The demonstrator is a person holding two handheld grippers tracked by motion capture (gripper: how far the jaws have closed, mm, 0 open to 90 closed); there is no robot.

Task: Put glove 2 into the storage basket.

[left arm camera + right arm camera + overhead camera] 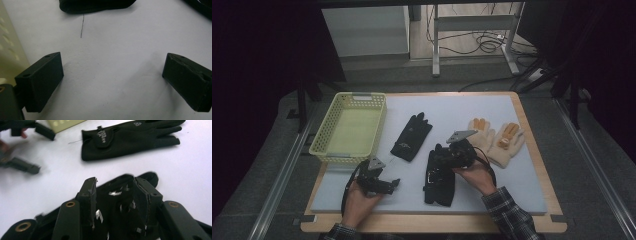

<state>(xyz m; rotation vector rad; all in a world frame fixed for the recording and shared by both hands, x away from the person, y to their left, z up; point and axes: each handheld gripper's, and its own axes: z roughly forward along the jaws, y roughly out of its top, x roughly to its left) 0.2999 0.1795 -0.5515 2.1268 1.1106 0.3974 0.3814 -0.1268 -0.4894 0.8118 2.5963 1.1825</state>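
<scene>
A black glove (440,189) with silvery marks lies lengthwise near the mat's front middle. My right gripper (435,156) is low over its upper end, and in the right gripper view the gripper (117,182) has its jaws apart on either side of the bunched fabric (117,202). A second black glove (412,136) (130,138) lies flat farther back, and its cuff (95,5) shows in the left gripper view. My left gripper (393,184) (112,75) rests low at the front left, wide open over bare mat with nothing between its jaws.
A pale yellow basket (325,149) (7,50) stands empty at the left of the mat. A pair of cream gloves (497,140) lies at the right. A loose thread (82,26) runs from the far glove's cuff. The white mat (522,190) sits on a wooden board.
</scene>
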